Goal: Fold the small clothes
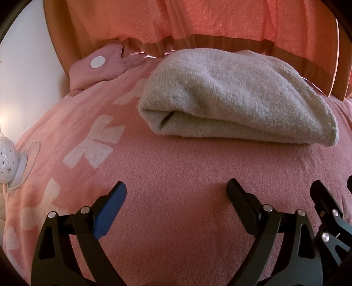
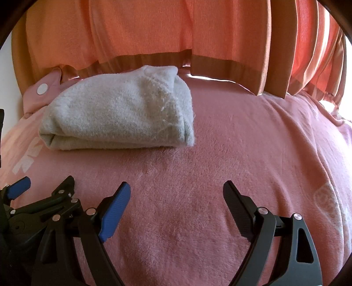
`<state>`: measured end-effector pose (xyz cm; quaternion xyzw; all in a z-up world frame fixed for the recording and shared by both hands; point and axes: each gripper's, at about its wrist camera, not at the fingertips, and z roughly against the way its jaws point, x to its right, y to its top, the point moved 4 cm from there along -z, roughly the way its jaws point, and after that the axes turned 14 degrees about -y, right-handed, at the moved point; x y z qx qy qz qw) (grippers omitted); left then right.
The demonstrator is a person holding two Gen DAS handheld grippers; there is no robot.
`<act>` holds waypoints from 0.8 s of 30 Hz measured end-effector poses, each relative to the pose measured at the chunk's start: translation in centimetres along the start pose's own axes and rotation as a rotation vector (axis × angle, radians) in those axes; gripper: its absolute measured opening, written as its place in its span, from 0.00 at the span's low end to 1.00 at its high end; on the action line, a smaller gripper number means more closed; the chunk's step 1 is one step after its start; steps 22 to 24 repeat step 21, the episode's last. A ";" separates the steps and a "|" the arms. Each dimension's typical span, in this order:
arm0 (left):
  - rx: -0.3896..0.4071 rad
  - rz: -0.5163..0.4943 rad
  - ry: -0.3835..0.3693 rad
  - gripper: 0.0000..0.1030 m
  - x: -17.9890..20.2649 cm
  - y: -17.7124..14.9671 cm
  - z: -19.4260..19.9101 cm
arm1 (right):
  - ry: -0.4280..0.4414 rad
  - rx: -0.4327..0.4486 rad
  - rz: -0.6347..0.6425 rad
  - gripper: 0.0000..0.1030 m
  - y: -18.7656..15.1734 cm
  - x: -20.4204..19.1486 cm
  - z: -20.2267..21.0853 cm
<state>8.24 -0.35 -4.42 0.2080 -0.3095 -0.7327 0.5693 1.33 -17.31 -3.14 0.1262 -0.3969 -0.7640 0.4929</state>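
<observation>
Looked folded already: grey garment point(image 1: 237, 96) in a compact bundle, layered edges stacked at the near side. Nothing obviously left on this piece; maybe a pat-down or set-aside. No other unfolded clothes seen.

Lay on the pink blanket point(image 1: 176, 176) on the bed, toward the far edge, just below the orange curtain point(image 1: 198, 19). Pink pouch with white snap point(image 1: 96, 66) just beside it, to its left.

Left gripper point(image 1: 176, 189) released, fingers spread, nothing between. Right gripper point(image 2: 177, 191) same, released and empty. Both short of the garment, well apart from it, over bare blanket, side by side.
</observation>
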 end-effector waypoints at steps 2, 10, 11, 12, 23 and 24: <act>-0.001 0.000 -0.001 0.87 -0.1 0.0 0.0 | -0.001 -0.001 -0.001 0.82 0.0 0.0 0.0; -0.004 -0.001 -0.004 0.87 -0.1 0.0 -0.1 | -0.001 -0.001 0.001 0.82 0.0 0.0 0.0; -0.004 0.000 -0.003 0.87 0.0 0.1 -0.1 | -0.002 -0.002 0.001 0.82 0.0 0.0 0.0; -0.004 -0.001 -0.002 0.87 0.0 0.0 -0.1 | -0.002 -0.003 0.000 0.82 0.0 0.0 -0.1; -0.008 -0.008 -0.001 0.87 -0.1 0.1 -0.2 | -0.003 -0.009 0.000 0.82 0.0 0.0 -0.1; -0.008 -0.008 -0.001 0.87 -0.1 0.1 -0.2 | -0.003 -0.009 0.000 0.82 0.0 0.0 -0.1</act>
